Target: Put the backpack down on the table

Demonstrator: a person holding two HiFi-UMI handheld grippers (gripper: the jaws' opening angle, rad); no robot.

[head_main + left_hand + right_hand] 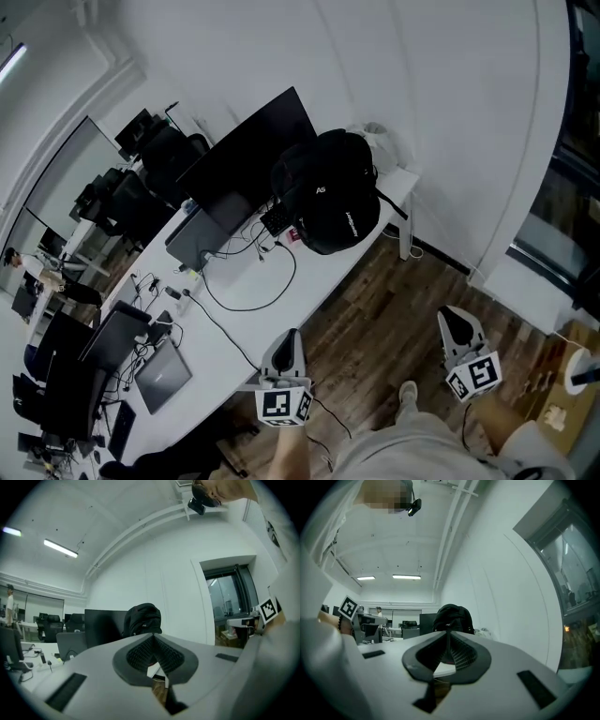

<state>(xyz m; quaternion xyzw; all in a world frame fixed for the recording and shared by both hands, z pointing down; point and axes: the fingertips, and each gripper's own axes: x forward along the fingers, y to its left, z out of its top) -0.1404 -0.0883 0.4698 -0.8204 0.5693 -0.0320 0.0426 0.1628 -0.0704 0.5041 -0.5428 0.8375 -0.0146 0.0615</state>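
Note:
The black backpack (pixel 337 192) stands upright on the far end of the long white table (pixel 281 305), close to the white wall. Both grippers are well back from it, over the wooden floor near the person's legs. My left gripper (pixel 286 349) is by the table's near edge, its jaws together with nothing between them. My right gripper (pixel 457 325) is further right, jaws also together and empty. The backpack (pixel 143 618) shows far ahead above the shut left gripper (pixel 152 637) in the left gripper view. It likewise sits beyond the shut right gripper (pixel 449 634) as a dark backpack (pixel 452 617).
A large dark monitor (pixel 248 155) stands just left of the backpack, with a second screen and black cables (pixel 234 291) in front. A closed laptop (pixel 164 375) and more gear lie at the table's near left. Chairs and a person (pixel 37 267) are far left.

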